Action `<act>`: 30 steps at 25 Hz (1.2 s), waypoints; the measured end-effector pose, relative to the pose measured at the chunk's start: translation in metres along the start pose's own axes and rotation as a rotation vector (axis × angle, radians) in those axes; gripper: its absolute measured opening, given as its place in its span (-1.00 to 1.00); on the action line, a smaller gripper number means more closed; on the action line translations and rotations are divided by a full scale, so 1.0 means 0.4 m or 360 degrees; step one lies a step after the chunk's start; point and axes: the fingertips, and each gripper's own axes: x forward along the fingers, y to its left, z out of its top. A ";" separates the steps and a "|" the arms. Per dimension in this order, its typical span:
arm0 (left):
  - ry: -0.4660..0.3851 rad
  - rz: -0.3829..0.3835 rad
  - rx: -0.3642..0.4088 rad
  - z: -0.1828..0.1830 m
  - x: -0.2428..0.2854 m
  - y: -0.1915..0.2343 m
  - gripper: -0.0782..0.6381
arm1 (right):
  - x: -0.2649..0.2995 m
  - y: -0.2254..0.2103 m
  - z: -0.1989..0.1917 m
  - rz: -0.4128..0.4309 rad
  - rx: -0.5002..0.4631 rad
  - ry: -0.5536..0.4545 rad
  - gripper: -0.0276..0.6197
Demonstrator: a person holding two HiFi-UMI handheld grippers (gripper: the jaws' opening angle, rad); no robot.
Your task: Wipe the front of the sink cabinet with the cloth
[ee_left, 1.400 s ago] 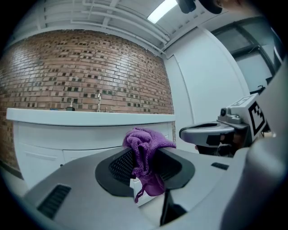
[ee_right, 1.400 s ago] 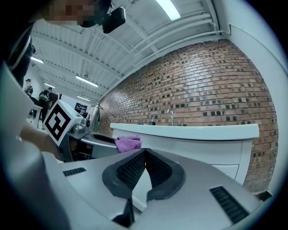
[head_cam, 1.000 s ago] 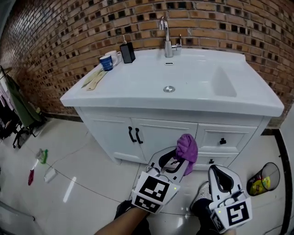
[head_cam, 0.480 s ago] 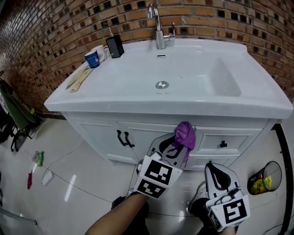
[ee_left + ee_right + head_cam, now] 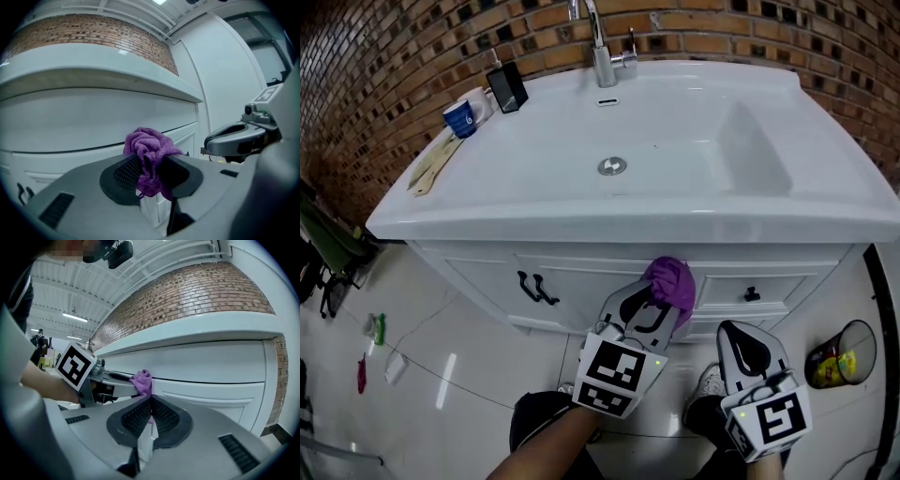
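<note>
The white sink cabinet front has two doors with black handles and drawers with black knobs. A bunched purple cloth is pinched in my left gripper, which is shut on it. The cloth sits at the cabinet's upper front, just under the sink's rim, close to the surface or touching it. My right gripper hangs lower and to the right, jaws shut and empty, a little away from the cabinet.
On the white sink top stand a tap, a blue cup, a black dispenser and flat wooden pieces. A wire bin stands on the tiled floor at right. Small objects lie on the floor at left.
My view has shifted closer over the sink. The left gripper has carried the purple cloth up to the cabinet front under the rim. The right gripper has barely moved.
</note>
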 end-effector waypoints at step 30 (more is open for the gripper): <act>0.0343 0.0002 -0.0394 -0.473 0.096 -0.032 -0.46 | 0.102 0.001 -0.170 -0.0030 -0.0039 -0.0228 -0.91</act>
